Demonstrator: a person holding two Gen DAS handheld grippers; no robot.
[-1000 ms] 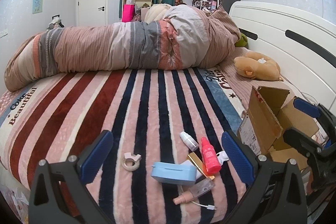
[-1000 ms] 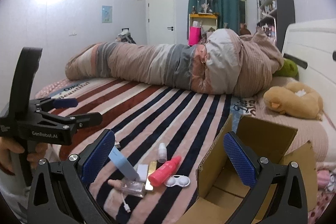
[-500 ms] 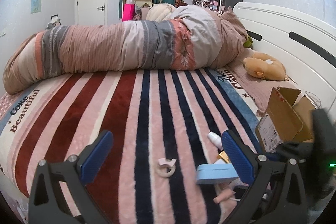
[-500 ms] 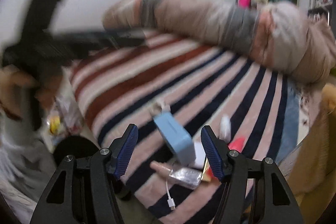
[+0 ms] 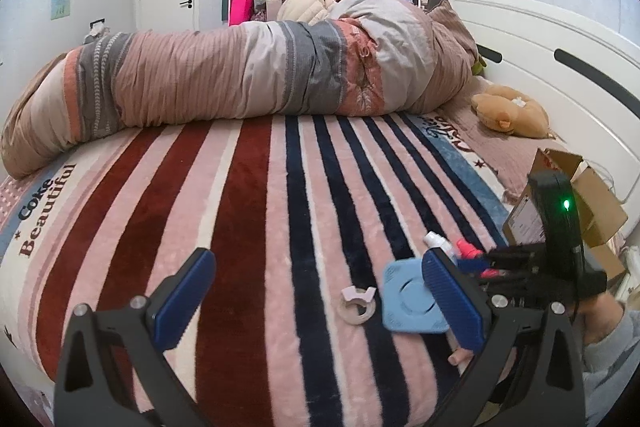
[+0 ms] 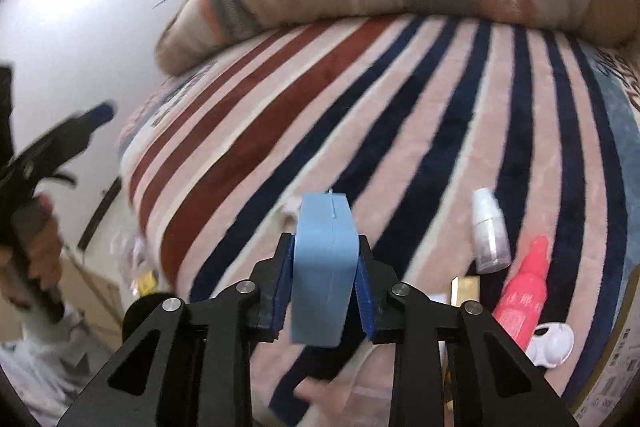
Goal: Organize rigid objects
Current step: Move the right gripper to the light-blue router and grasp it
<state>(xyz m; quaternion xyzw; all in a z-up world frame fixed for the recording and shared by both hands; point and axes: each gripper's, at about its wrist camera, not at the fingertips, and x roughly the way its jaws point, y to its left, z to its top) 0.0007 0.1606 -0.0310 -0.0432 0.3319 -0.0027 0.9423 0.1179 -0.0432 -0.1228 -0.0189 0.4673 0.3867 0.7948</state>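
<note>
Plastic, by the look of it: the light-blue case (image 6: 324,267) is a stiff, smooth-sided little box with rounded corners, probably light and hollow. The right tool (image 6: 323,291) is clenched on it, its blue pads pressing the two broad flat faces while the narrow edge points straight ahead. That is a sensible hold, since the flat faces give the pads the most contact, though the case sticks far out beyond the pads and its smooth shell could slip or pivot if swung fast (the right view is already blurred). From the left view the same case (image 5: 412,301) stands on edge just above the striped blanket (image 5: 248,211), beside the inner side of the left tool's right finger. The left tool (image 5: 316,301) is spread wide and grasps nothing.

Just ahead of the left tool, a touch right of centre, lies a small pale tape ring (image 5: 357,305). To the right of the held case lie a white bottle (image 6: 489,237), a pink bottle (image 6: 520,301), a gold item (image 6: 464,291) and a white contact-lens case (image 6: 550,345), all close together. The cardboard box (image 5: 592,203) sits farther right, partly hidden behind the right tool's body; I judge it the likely destination, and that cluster lies between it and the case.
</note>
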